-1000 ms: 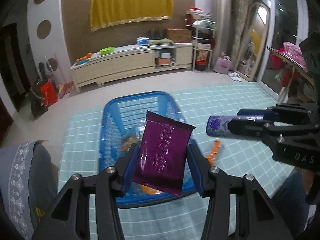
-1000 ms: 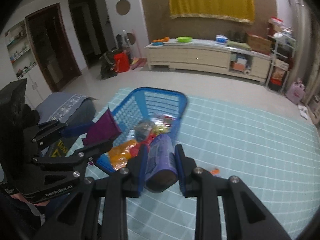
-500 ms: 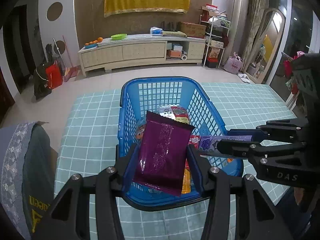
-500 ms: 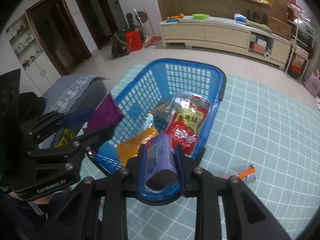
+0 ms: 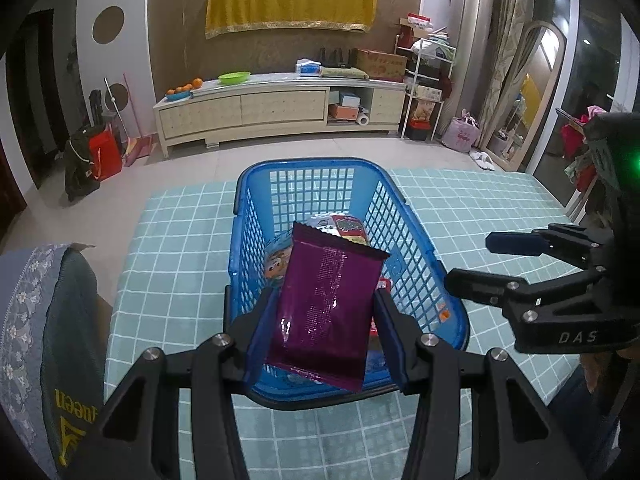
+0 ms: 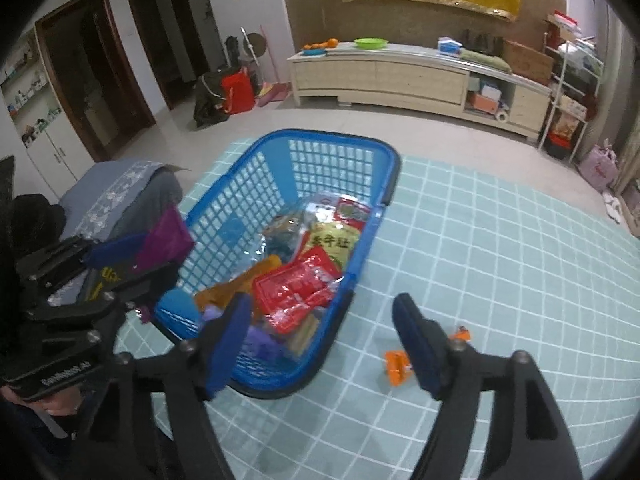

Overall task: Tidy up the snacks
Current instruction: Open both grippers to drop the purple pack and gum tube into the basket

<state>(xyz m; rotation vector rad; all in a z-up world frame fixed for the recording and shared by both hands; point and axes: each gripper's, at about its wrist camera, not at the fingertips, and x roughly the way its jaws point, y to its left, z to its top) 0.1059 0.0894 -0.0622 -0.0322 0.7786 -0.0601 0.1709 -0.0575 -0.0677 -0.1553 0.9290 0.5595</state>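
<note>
**Purple packet held over the basket, right claw standing empty**

We see our left gripper (image 5: pixel 320 324) clamped on a purple snack packet (image 5: pixel 326 304), its blue pads pressing the packet's two long edges about halfway along. The packet stands nearly upright with its top tilted slightly right, and it hangs above the near end of the blue plastic basket (image 5: pixel 408 216).

Our right gripper (image 6: pixel 322 336) has just been opening; its jaws now stand wide apart with nothing between them. It sits over the near right corner of the basket, one finger above the basket's interior and the other above the teal checked mat (image 6: pixel 500 248). Just beyond the left finger, a purple tube-shaped snack (image 6: pixel 256 340) lies blurred in the basket's near end.

Inside the basket we find a heap of snacks: a red packet (image 6: pixel 300 288) on top near us, a yellow-green packet (image 6: pixel 334 242) behind it, an orange packet (image 6: pixel 236 284) to the left, and more wrappers toward the far wall that we cannot identify.

Outside the basket, on the mat beside the right finger, lies a small orange snack stick (image 6: pixel 398 366), partly hidden by that finger.
</note>
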